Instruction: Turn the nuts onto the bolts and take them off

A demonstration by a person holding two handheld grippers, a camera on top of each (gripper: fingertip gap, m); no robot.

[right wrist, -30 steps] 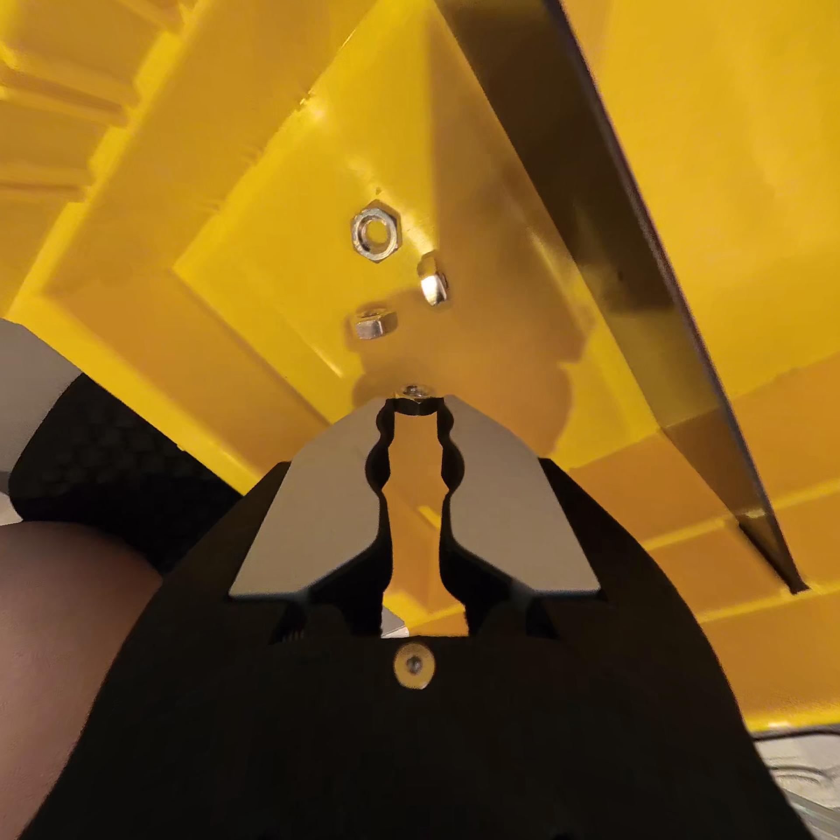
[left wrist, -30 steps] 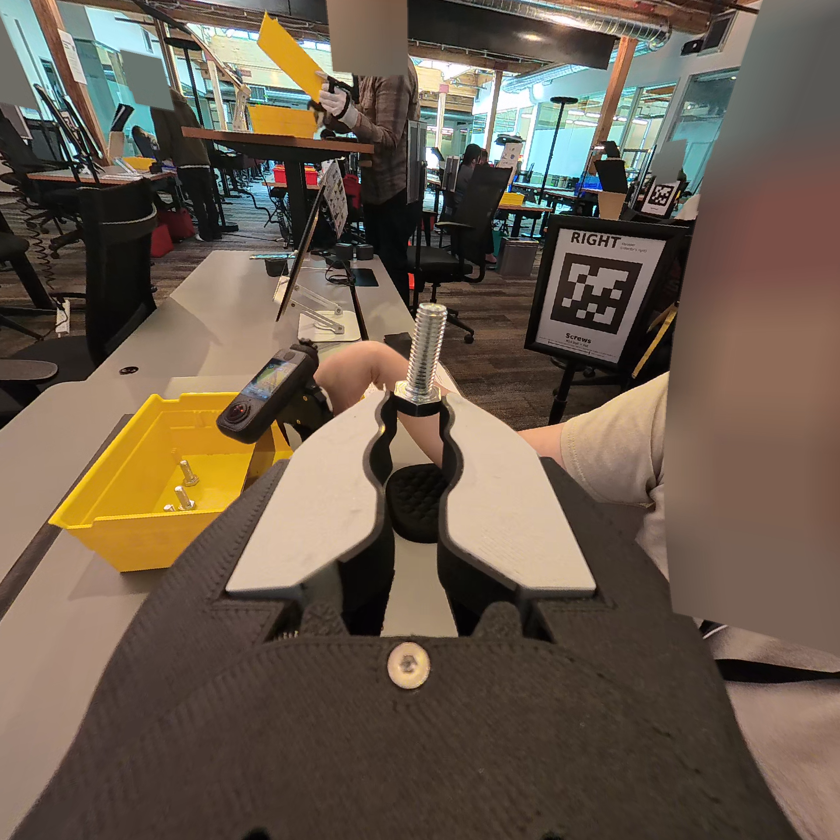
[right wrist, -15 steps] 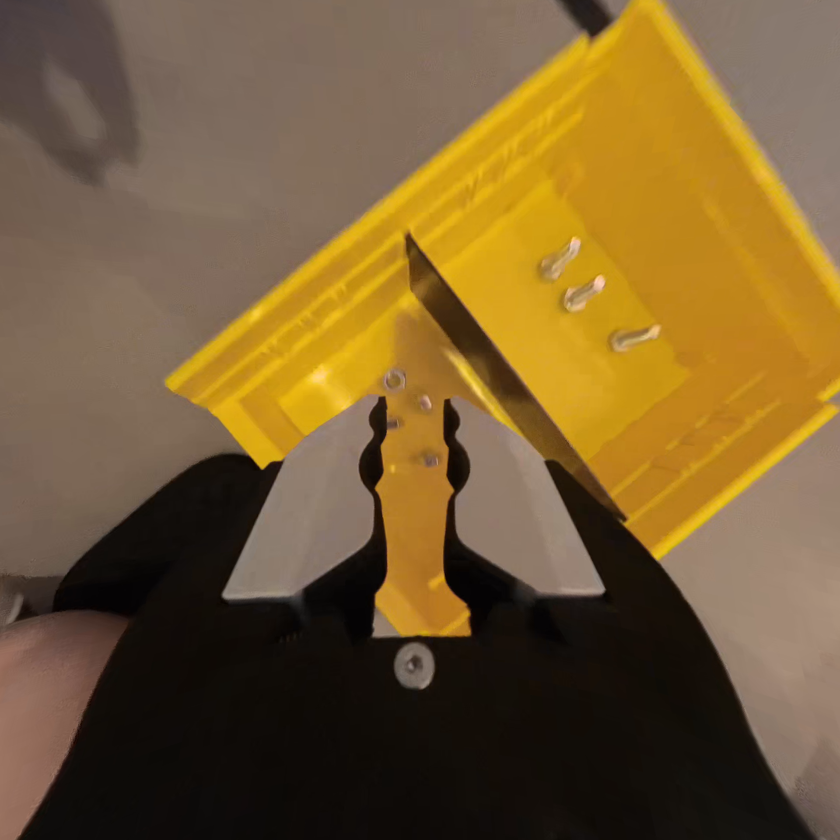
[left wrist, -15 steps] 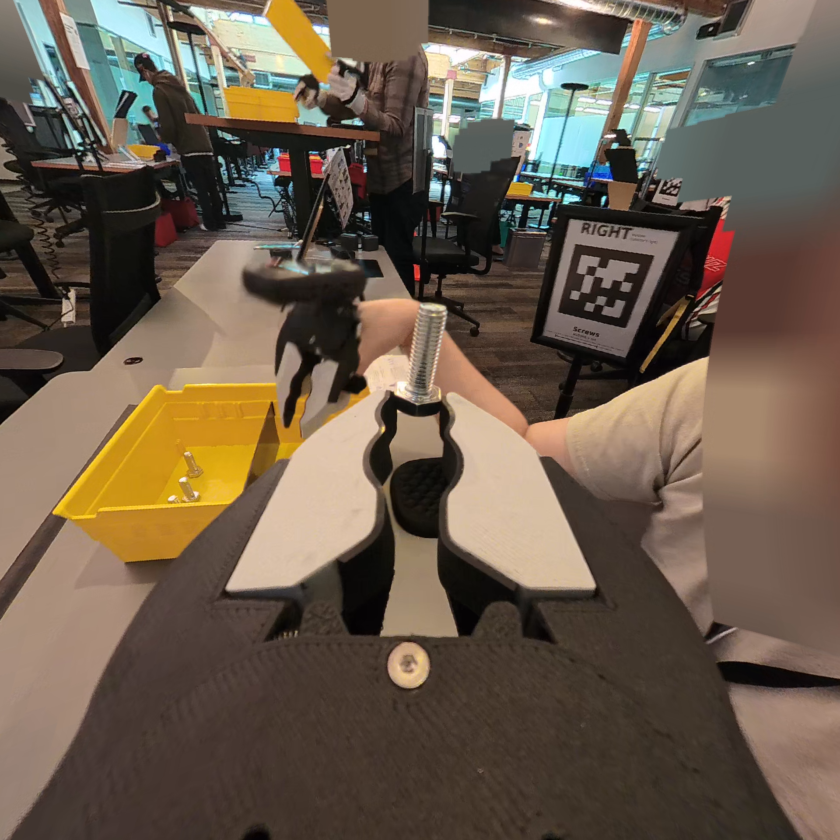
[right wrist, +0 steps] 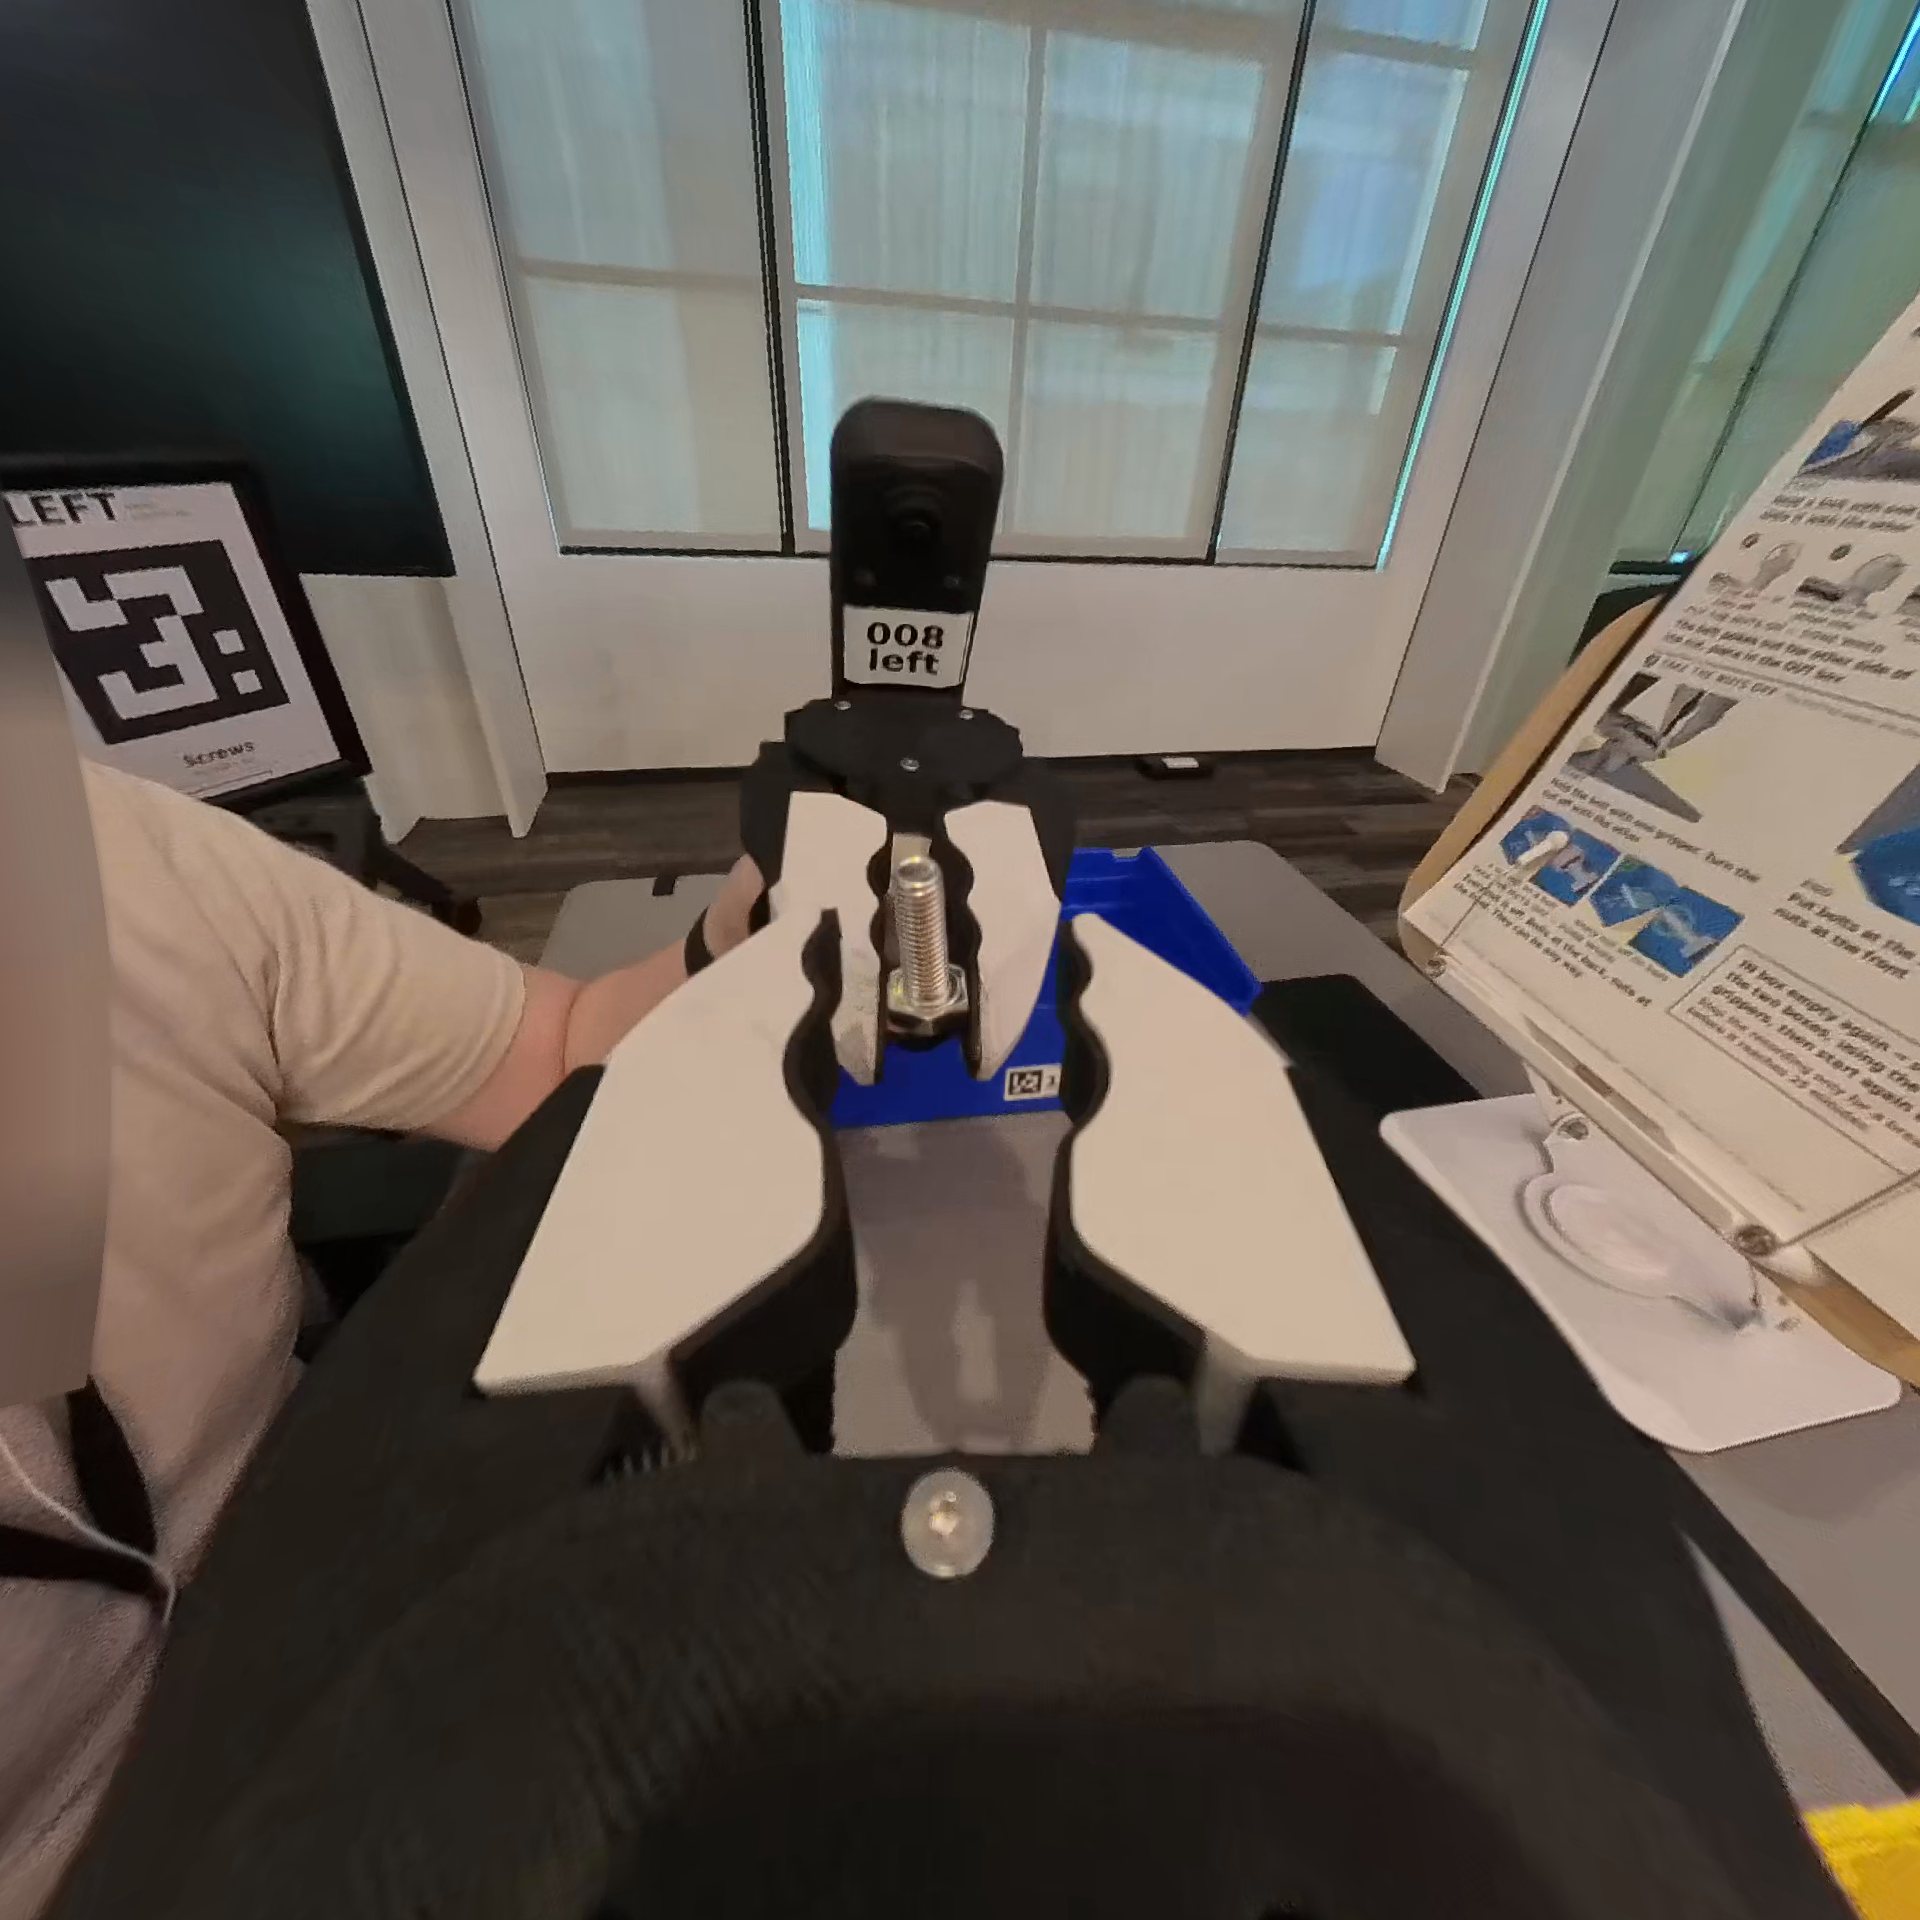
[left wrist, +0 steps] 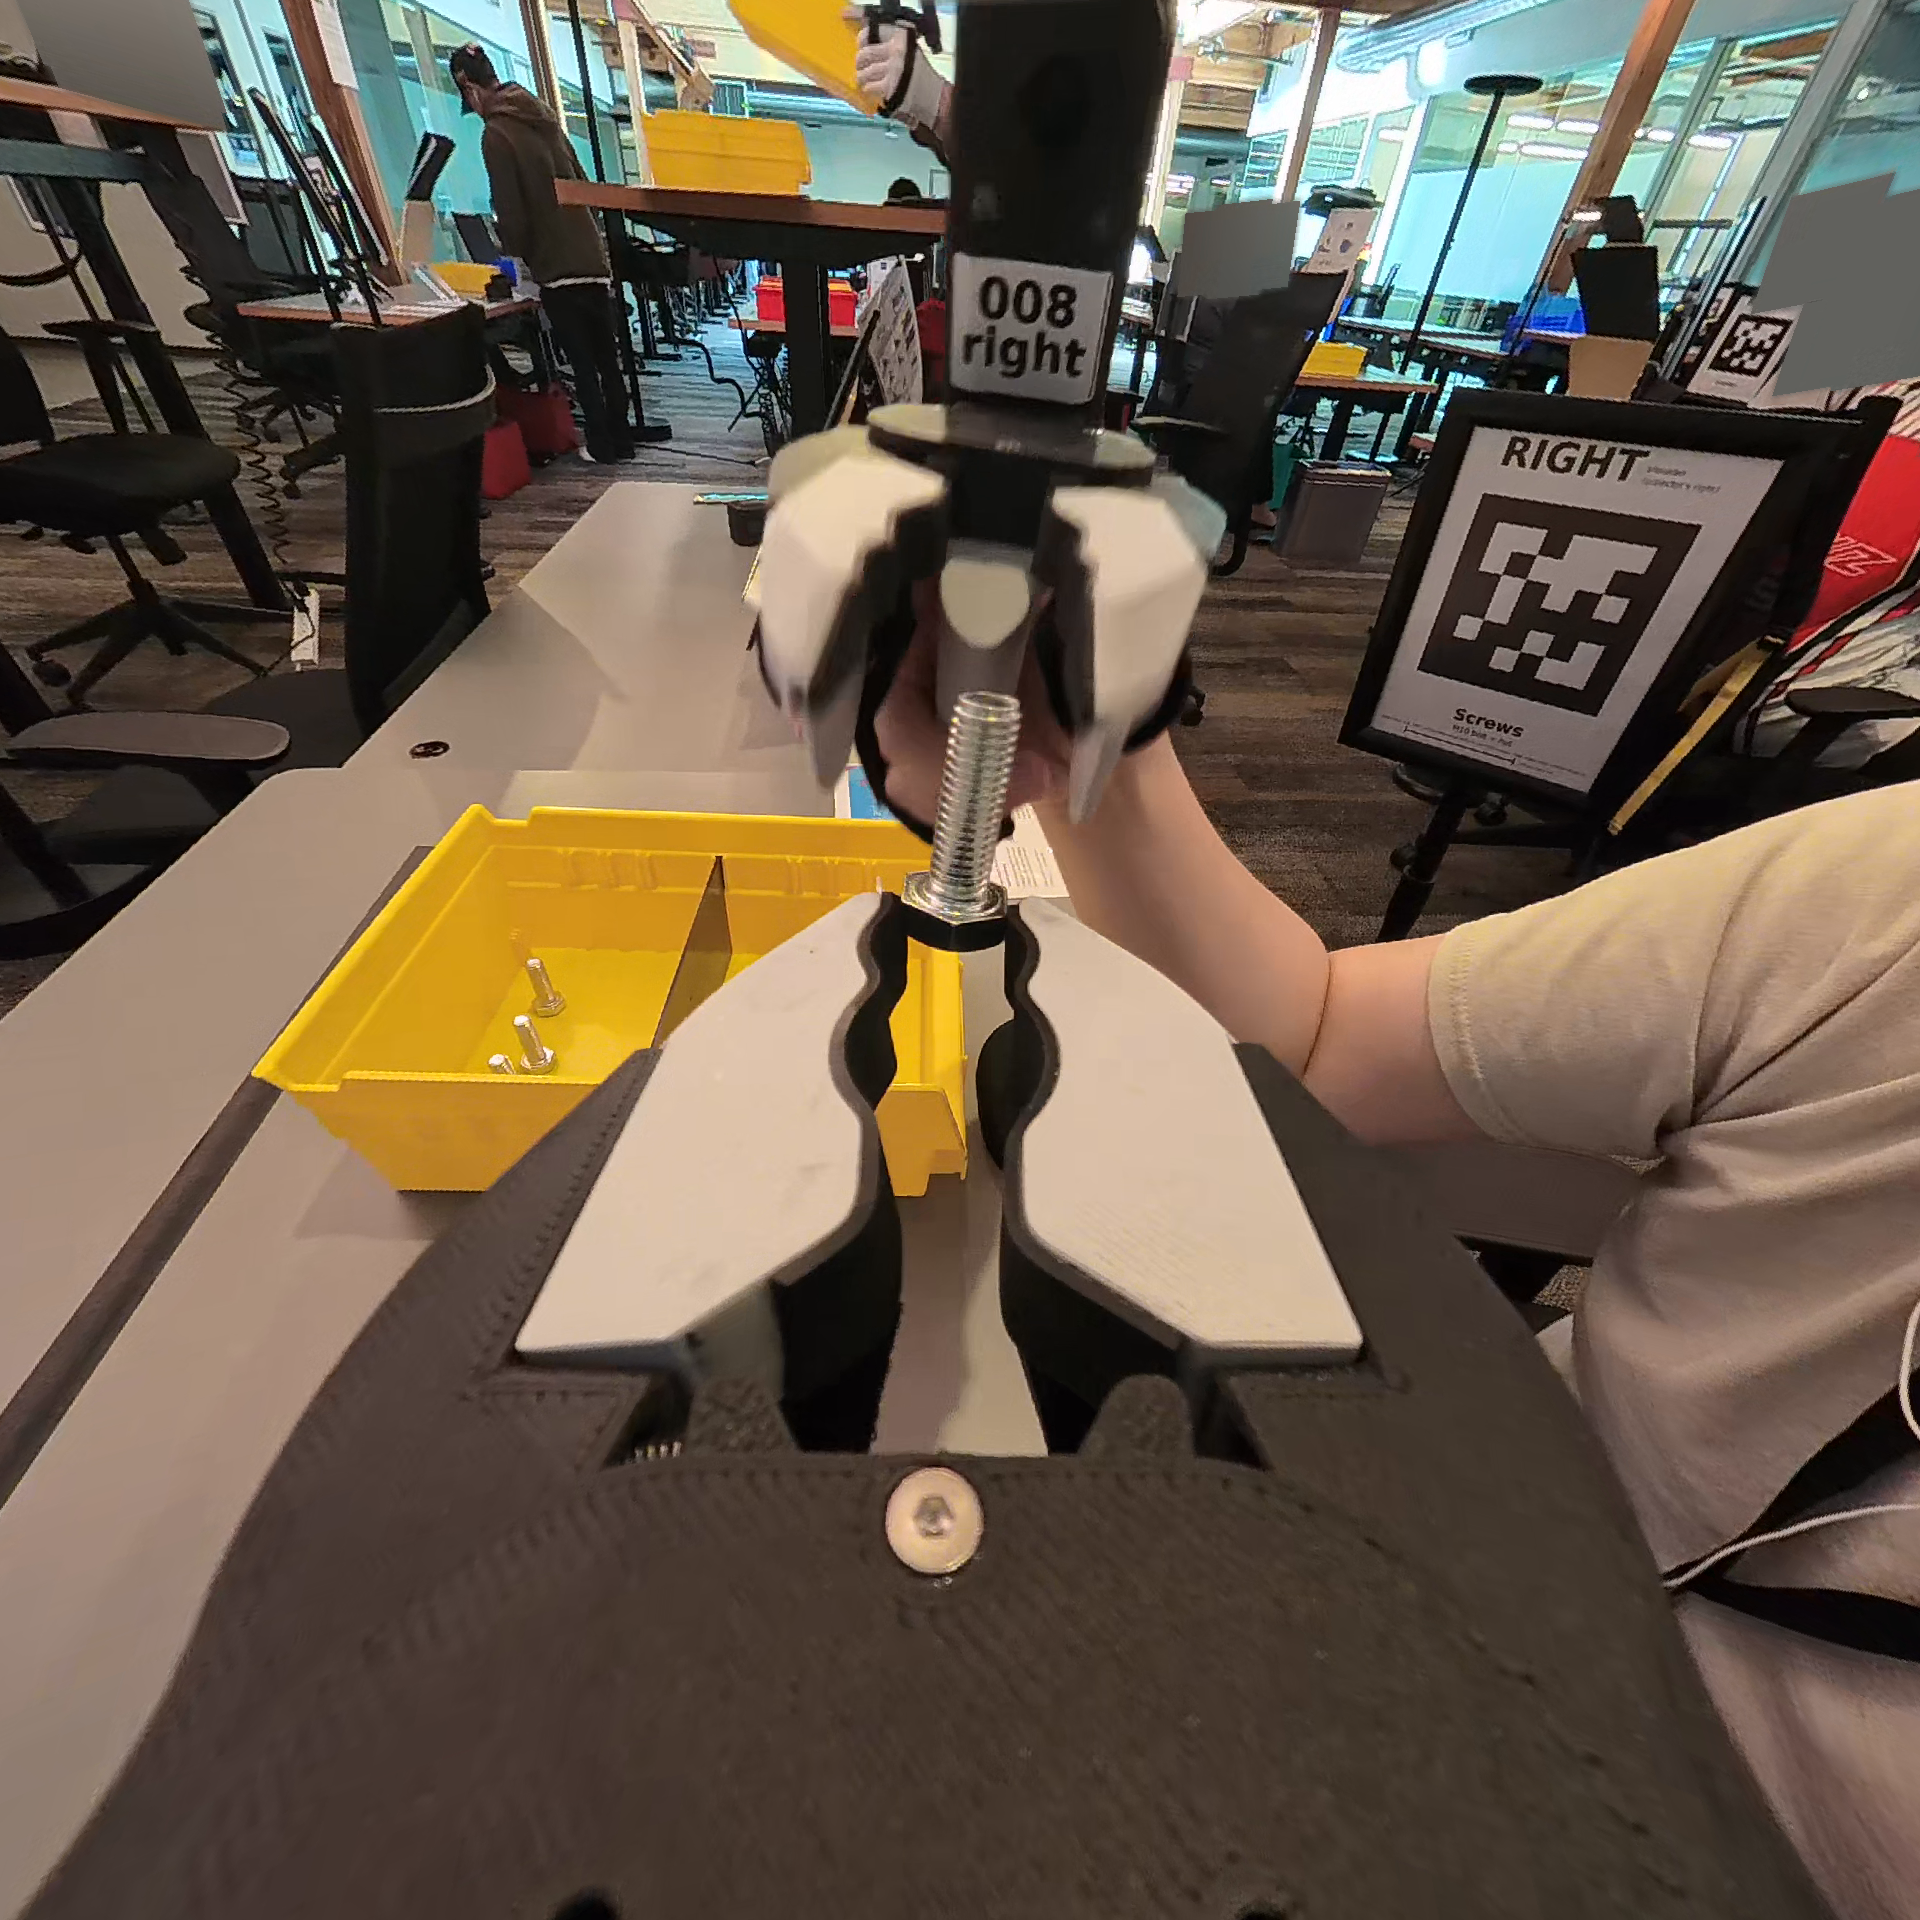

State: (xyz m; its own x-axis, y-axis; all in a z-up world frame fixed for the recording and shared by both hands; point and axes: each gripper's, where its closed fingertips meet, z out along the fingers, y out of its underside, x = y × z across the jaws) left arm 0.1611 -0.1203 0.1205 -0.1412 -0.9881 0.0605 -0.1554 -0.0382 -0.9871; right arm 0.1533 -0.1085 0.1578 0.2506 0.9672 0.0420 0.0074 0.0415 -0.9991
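1. Left gripper [left wrist: 951,920]: fingertips pinched on the hexagonal head of a bolt [left wrist: 968,800], whose threaded shaft stands upright.
2. Right gripper [right wrist: 951,951]: fingers spread wide, empty, facing the left gripper with the bolt [right wrist: 920,951] in line between its tips.
3. Yellow bin [left wrist: 436,1112]: on the grey table [left wrist: 135,1049] beyond the left gripper; three loose bolts [left wrist: 530,1023] lie in its left compartment.
4. Blue bin [right wrist: 1143,925]: behind the left gripper in the right wrist view.

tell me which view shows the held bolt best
The left wrist view: the bolt stands sharp and upright, head clamped in the left gripper, threads clear. The right wrist view shows it smaller and softer, between the left gripper's fingers beyond the open right gripper.
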